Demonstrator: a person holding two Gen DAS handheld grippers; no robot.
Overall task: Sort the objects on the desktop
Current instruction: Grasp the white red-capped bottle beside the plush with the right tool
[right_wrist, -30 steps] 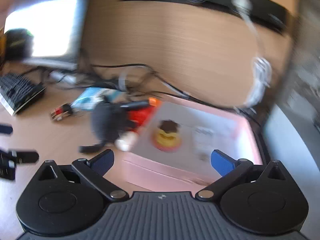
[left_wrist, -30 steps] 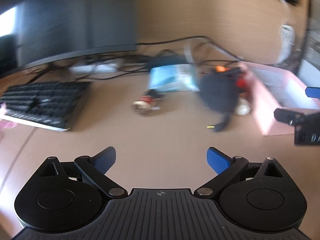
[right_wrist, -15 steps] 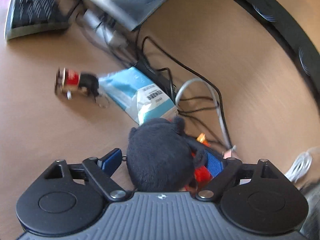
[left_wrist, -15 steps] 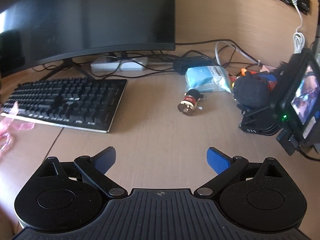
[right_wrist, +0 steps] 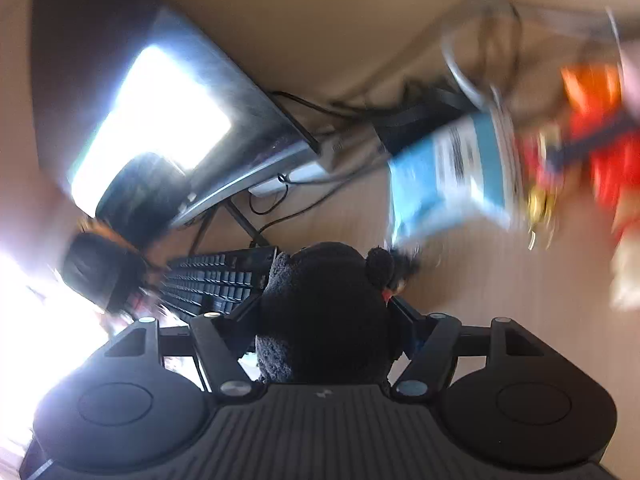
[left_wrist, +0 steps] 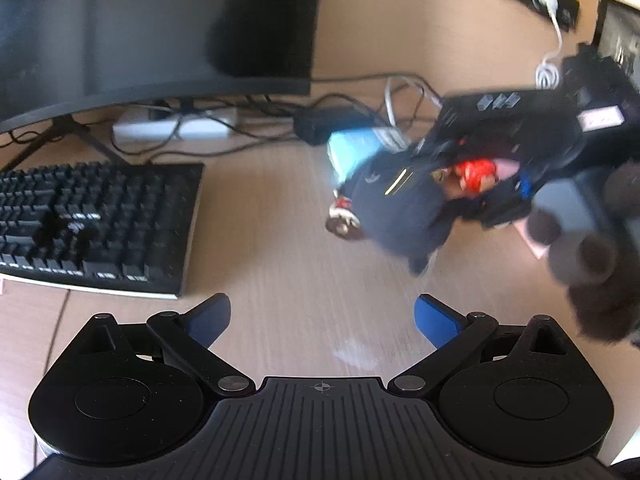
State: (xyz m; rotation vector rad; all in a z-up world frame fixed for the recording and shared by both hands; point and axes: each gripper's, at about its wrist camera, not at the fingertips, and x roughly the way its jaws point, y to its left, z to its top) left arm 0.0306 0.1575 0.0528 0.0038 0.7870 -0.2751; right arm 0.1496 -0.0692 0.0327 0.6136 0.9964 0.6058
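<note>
A black plush toy (right_wrist: 324, 312) fills the space between my right gripper's (right_wrist: 324, 304) fingers, whose jaws are closing and press on its sides. In the left wrist view the same plush (left_wrist: 396, 208) hangs blurred in that gripper above the desk, over a small red-and-white figure (left_wrist: 342, 220). A blue packet (right_wrist: 452, 176) and a red toy (right_wrist: 600, 152) lie beyond it, both blurred. My left gripper (left_wrist: 322, 316) hovers open over bare desk, with nothing between its blue pads.
A black keyboard (left_wrist: 96, 220) lies at the left under a wide monitor (left_wrist: 160, 20). A white power strip (left_wrist: 176, 128) and tangled cables run along the back. A pink box's corner (left_wrist: 536, 240) shows behind a dark-gloved hand (left_wrist: 592, 248) at the right.
My right gripper came down from over the pink box, closed around the black plush and swung with it. The left view moved sideways; keyboard and monitor now fill its left half.
</note>
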